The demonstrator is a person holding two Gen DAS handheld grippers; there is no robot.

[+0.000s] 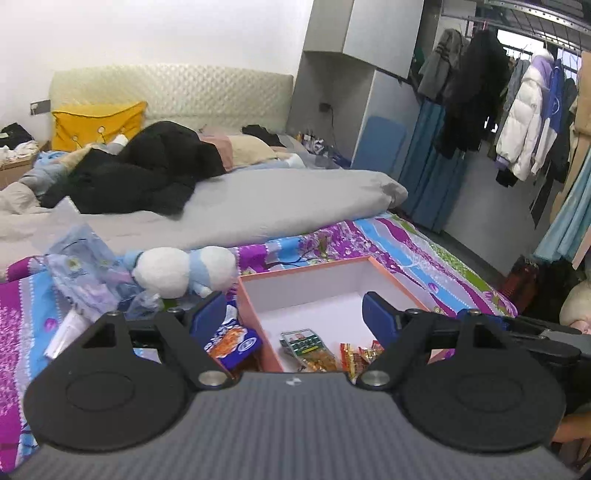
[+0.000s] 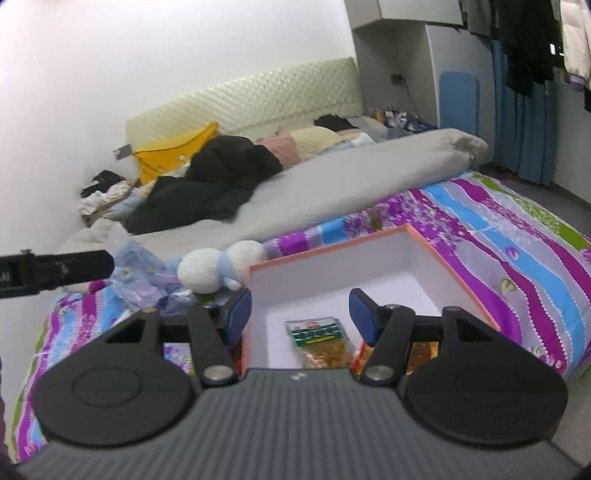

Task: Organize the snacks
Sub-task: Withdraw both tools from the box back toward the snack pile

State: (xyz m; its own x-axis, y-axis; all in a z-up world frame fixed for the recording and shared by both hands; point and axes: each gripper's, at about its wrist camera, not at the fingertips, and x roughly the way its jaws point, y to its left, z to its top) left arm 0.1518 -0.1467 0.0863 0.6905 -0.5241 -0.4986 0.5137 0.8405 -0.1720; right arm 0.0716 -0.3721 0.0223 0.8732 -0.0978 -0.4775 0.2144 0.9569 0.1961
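Both tools empty over box (image 1: 391, 273) on bed (image 2: 517, 236): left tool (image 1: 295, 314) gaping, right tool (image 2: 300, 314) apart (snack packet (image 2: 317, 341) inside box).

Bedroom w/ plain white wall (image 1: 147, 33). Bed (image 1: 406, 243) has a cream quilted headboard (image 1: 170, 92), gray duvet (image 1: 277, 199), purple/blue floral sheet. Gray cabinet (image 1: 332, 74) beside the headboard. Coats on a rack (image 1: 517, 110) at right, daylight behind. Gray floor (image 1: 480, 221).
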